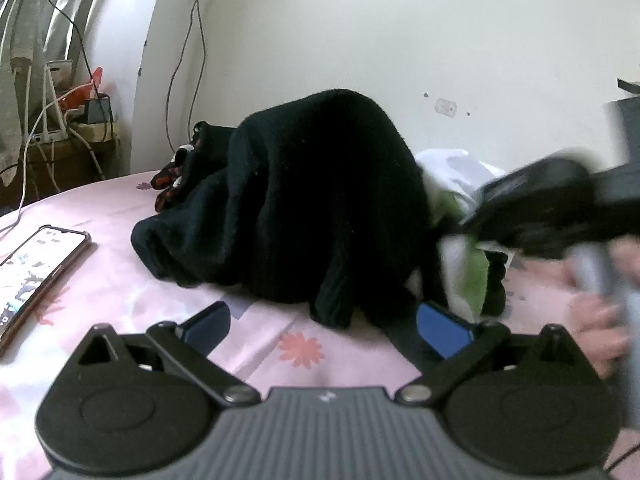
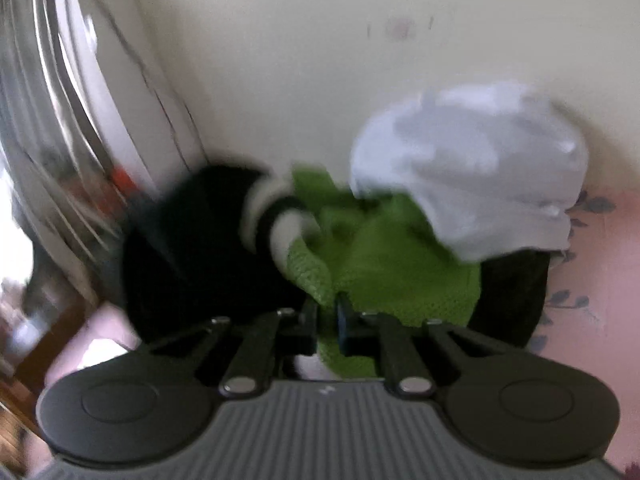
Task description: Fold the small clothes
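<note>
Pink flowered bedsheet, spread across the foreground of the left wrist view and visible again at the right edge of the right wrist view. Pale wall behind, with thin cables hanging at the left.

Heap of small clothes at mid-bed, against the wall. Largest item: black knitted garment, bunched into a tall mound, its lower hem touching the sheet. Behind and to the right of it, white garment, crumpled, resting on top of the rest. Beneath the white one, green knitted garment, partly tucked under a black-and-white striped cuff. At the far left of the heap, a red-and-black patterned piece, only partly visible.

Left gripper, low over the sheet just in front of the black mound, jaws spread wide, nothing between the blue pads; right pad close to the black hem, contact not discernible.

Right gripper, strongly blurred in both views, jaws drawn together on a fold of the green knit, cloth visible between and below the fingertips. Seen from the left wrist view as a dark blurred body at the right side of the heap, with a hand on its grey handle.

Phone, screen lit, flat on the sheet well left of the heap.
</note>
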The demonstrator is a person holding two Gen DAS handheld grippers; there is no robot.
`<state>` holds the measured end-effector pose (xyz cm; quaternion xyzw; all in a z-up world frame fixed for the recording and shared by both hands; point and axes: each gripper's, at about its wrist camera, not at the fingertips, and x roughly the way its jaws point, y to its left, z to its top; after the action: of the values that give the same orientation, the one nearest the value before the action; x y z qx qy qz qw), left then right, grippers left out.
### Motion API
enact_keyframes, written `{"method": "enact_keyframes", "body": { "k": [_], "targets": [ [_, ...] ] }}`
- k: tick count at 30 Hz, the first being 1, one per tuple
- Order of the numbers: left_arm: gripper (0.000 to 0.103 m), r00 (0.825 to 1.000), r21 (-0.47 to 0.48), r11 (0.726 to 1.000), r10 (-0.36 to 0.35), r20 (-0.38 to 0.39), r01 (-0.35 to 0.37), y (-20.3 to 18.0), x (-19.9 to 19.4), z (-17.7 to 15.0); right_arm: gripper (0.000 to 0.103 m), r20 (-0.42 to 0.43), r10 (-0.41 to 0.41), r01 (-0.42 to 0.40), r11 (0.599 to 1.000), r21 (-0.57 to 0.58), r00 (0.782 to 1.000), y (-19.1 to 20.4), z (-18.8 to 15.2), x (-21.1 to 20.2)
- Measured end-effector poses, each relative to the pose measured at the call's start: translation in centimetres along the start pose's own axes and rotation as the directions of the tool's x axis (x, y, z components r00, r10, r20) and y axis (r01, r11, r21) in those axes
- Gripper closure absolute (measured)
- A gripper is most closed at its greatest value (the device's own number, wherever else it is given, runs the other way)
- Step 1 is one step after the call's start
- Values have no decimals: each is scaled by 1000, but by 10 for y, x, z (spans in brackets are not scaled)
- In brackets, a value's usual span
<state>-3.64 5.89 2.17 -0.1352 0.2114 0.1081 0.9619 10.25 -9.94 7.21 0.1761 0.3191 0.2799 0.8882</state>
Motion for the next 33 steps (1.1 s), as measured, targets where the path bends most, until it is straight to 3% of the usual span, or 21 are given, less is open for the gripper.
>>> {"method": "enact_keyframes", "body": {
  "k": [3, 5, 9, 10, 13, 14, 16, 19, 20, 21, 22, 23, 24, 25, 27, 29, 31, 33],
  "targets": [
    [0, 1000, -21, 999, -26, 6, 26, 5, -3, 1, 103, 130, 85, -97, 992, 86, 988, -11, 10, -76],
    [0, 997, -32, 996, -82, -14, 81, 11, -6, 3, 103, 230, 90, -113, 990, 85, 969, -18, 9, -133],
    [0, 982, -17, 982, -187, -1, 187, 31, -35, 6, 103, 441, 89, -96, 995, -6, 893, -42, -13, -268],
    [0, 981, 1, 981, -193, 19, 193, 36, -44, 9, 103, 468, 56, -58, 998, -10, 882, -49, -20, -292],
    [0, 989, 59, 989, -136, 56, 133, 43, -53, 27, 103, 469, -184, 174, 983, 63, 864, -70, -37, -327],
    [0, 991, 67, 990, -124, 45, 121, 41, -49, 34, 103, 438, -232, 209, 973, 101, 868, -79, -44, -325],
    [0, 994, 92, 990, -109, 2, 108, 30, -34, 45, 100, 374, -243, 180, 964, 194, 895, -100, -59, -309],
    [0, 996, 192, 978, -86, -14, 87, -2, -12, 46, 42, 256, -224, 136, 938, 319, 941, -117, -83, -260],
    [0, 998, 218, 974, -58, -25, 62, -11, -2, 47, 31, 221, -221, 138, 931, 339, 950, -117, -92, -242],
    [8, 999, 229, 972, -37, -41, 45, -18, 8, 47, 31, 190, -206, 131, 928, 348, 960, -118, -100, -226],
    [34, 998, 235, 971, -30, -59, 43, -21, 17, 49, 31, 148, -181, 119, 928, 354, 972, -116, -105, -207],
    [51, 996, 240, 970, -27, -84, 46, -24, 26, 51, 31, 115, -149, 98, 926, 365, 982, -112, -111, -190],
    [79, 992, 243, 968, -30, -124, 59, -24, 33, 52, 31, 95, -114, 70, 922, 380, 989, -108, -114, -177],
    [87, 987, 231, 969, -47, -156, 82, -23, 33, 54, 31, 82, -86, 47, 918, 393, 993, -103, -116, -169],
    [88, 982, 230, 962, -117, -150, 150, -23, 16, 54, 32, 64, -26, -3, 908, 420, 998, -96, -118, -154],
    [89, 960, 270, 923, -243, -141, 273, -24, -20, 54, 32, 61, 12, -37, 902, 430, 998, -89, -120, -149],
    [96, 885, 291, 836, -438, -159, 466, -19, -68, 51, 32, 66, 19, -46, 902, 430, 998, -88, -112, -146],
    [95, 801, 343, 728, -576, -164, 593, -7, -111, 46, 32, 85, 5, -40, 905, 424, 996, -94, -108, -146]
  ]
}}
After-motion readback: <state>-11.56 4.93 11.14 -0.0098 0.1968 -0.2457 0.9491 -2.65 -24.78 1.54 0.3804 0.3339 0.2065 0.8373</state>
